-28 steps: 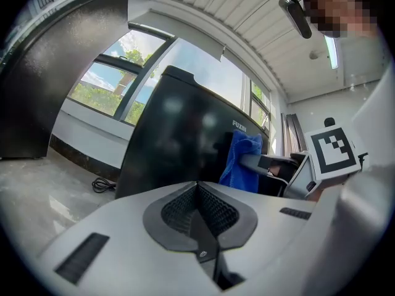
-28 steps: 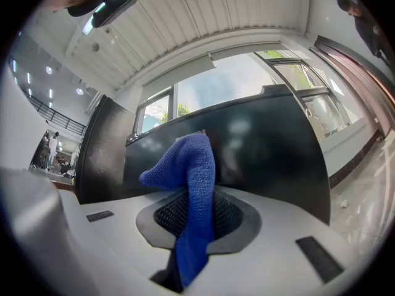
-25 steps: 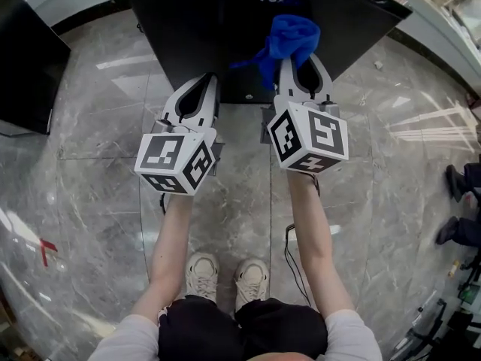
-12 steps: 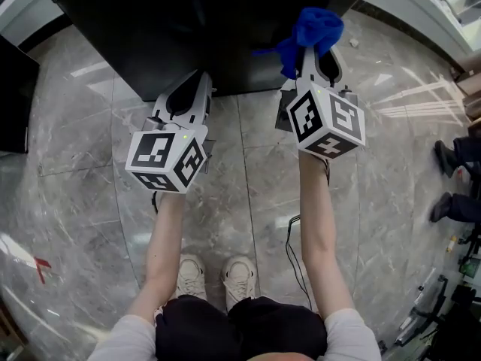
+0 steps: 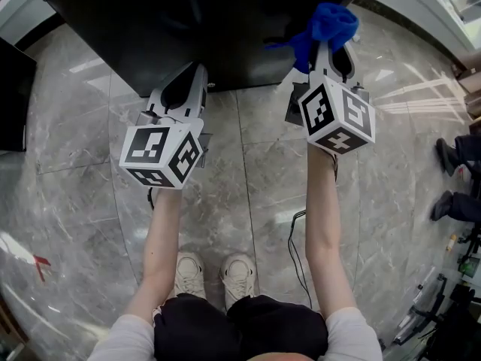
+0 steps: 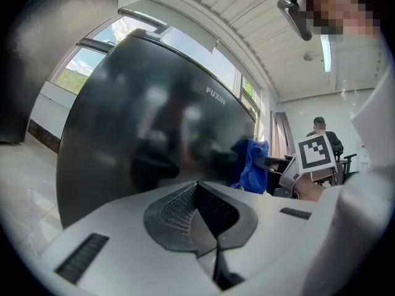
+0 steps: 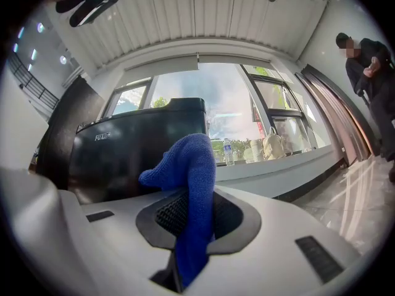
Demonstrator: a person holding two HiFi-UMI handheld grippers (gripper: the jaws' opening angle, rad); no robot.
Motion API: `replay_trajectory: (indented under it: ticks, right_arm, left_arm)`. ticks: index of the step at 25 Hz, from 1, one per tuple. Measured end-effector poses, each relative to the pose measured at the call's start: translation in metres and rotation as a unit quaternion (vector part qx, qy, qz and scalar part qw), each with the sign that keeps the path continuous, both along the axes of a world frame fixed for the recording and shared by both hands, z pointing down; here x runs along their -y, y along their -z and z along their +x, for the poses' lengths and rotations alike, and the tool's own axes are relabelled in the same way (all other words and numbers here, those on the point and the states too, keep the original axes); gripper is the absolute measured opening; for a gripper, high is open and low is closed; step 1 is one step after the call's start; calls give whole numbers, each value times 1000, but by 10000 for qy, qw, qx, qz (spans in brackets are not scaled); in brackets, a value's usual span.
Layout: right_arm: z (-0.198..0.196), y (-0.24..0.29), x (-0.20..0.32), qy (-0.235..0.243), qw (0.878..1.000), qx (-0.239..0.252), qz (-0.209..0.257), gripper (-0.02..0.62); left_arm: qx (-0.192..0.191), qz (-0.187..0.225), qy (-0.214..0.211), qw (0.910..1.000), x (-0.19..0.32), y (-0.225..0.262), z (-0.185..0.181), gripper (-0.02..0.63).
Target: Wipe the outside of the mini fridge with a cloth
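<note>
The black glossy mini fridge (image 5: 210,28) stands on the floor ahead of me; it fills the left gripper view (image 6: 142,116) and shows at left in the right gripper view (image 7: 136,153). A blue cloth (image 5: 327,28) is bunched at the tip of my right gripper (image 5: 328,51), which is shut on it near the fridge's right front corner. In the right gripper view the blue cloth (image 7: 191,196) hangs between the closed jaws. My left gripper (image 5: 184,92) is shut and holds nothing, its tip close to the fridge front. From the left gripper view the cloth (image 6: 252,164) shows at right.
Grey marble floor tiles (image 5: 248,171) lie all round. A dark cabinet (image 5: 11,89) stands at left. A white ledge (image 5: 421,13) runs along the upper right. A person's feet (image 5: 451,179) are at the right edge. A cable (image 5: 294,247) trails beside my right leg.
The right gripper with the cloth has moved up and to the right along the fridge front. The left gripper has shifted slightly left. The fridge sits nearer the top of the view.
</note>
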State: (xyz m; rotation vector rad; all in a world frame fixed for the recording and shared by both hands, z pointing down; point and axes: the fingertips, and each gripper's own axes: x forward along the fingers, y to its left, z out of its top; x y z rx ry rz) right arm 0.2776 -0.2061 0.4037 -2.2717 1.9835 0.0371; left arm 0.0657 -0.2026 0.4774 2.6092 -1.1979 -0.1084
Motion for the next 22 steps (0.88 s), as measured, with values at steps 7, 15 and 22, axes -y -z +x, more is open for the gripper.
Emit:
replay_trajectory:
  ticks: [7, 15, 22]
  right_arm:
    - [15, -1, -1, -193, 9998, 44, -10, 80]
    - [28, -2, 1, -366, 9993, 78, -26, 80]
    - [47, 0, 5, -537, 9978, 396, 29, 80]
  left_arm:
    - [9, -73, 144, 9999, 3, -5, -12, 5]
    - [74, -33, 120, 9999, 2, -5, -10, 5]
    - [-30, -67, 283, 9996, 8, -6, -23, 5]
